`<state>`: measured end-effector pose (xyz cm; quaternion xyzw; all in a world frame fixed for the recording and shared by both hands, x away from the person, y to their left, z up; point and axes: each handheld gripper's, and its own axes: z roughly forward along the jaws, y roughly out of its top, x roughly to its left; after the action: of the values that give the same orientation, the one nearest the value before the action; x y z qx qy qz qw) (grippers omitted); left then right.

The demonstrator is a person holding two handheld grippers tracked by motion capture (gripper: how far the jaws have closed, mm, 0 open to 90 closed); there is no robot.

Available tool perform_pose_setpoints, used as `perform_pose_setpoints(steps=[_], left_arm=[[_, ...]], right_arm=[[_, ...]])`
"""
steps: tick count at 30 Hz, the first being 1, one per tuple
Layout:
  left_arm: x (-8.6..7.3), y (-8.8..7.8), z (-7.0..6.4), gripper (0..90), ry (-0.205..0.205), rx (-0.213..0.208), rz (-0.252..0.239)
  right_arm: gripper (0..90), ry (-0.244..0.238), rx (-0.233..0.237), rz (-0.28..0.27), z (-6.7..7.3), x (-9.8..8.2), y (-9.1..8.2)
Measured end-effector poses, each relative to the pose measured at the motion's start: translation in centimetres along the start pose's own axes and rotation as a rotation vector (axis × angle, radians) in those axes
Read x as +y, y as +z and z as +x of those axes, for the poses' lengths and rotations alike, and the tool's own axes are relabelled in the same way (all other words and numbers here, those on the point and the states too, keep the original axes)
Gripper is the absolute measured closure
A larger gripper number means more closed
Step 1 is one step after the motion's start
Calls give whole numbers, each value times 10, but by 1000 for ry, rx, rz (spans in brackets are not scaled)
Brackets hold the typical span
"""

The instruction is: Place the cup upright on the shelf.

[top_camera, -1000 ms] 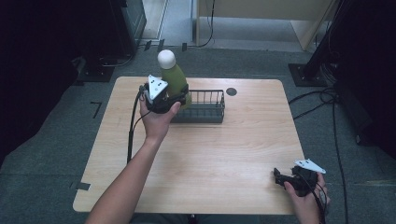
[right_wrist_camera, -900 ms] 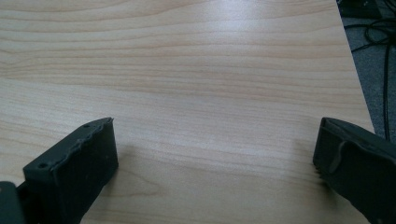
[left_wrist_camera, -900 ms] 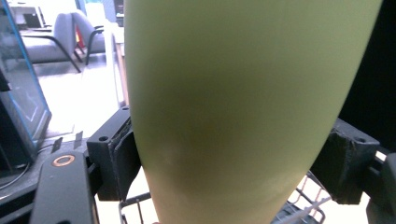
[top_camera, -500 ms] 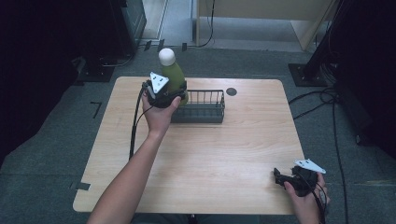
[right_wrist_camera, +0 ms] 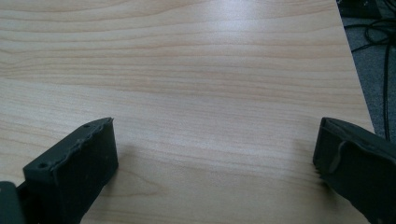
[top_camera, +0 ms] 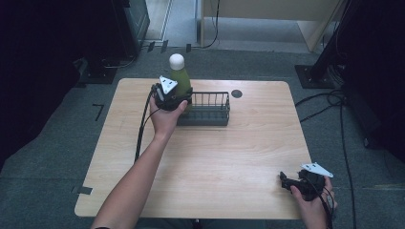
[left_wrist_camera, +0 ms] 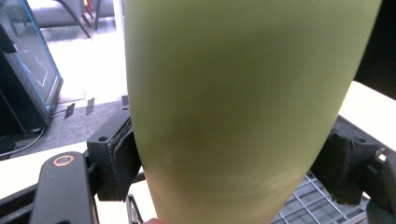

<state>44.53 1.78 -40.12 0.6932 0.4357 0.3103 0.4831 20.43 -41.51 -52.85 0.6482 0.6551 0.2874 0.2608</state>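
Pale wooden tabletop [top_camera: 215, 157] carries a black wire basket [top_camera: 206, 109] near its far edge. At the basket's left end the left tongs [top_camera: 177, 98] pinch an upright green bottle [top_camera: 180, 78] with a white cap, both pads pressed against its body. Right tongs [top_camera: 285, 180] rest spread at the near right corner, nothing between them.

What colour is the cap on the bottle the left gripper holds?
White, on a pale green bottle; the cap shows best in the high view.

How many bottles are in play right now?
1: the green bottle with a white cap, gripped by the left claw at the wire basket's left end.
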Motion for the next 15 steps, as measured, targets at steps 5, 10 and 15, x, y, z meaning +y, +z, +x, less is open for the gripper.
perform_pose_setpoints(steps=[5, 10, 15], left_arm=[[-2, 1, -2, 208, 9, -2, -11], [-1, 2, -1, 207, -4, 8, -5], [-1, 3, 0, 203, -29, 13, 0]], right_arm=[[0, 0, 0, 0, 0, 0, 0], [0, 0, 0, 0, 0, 0, 0], [0, 0, 0, 0, 0, 0, 0]])
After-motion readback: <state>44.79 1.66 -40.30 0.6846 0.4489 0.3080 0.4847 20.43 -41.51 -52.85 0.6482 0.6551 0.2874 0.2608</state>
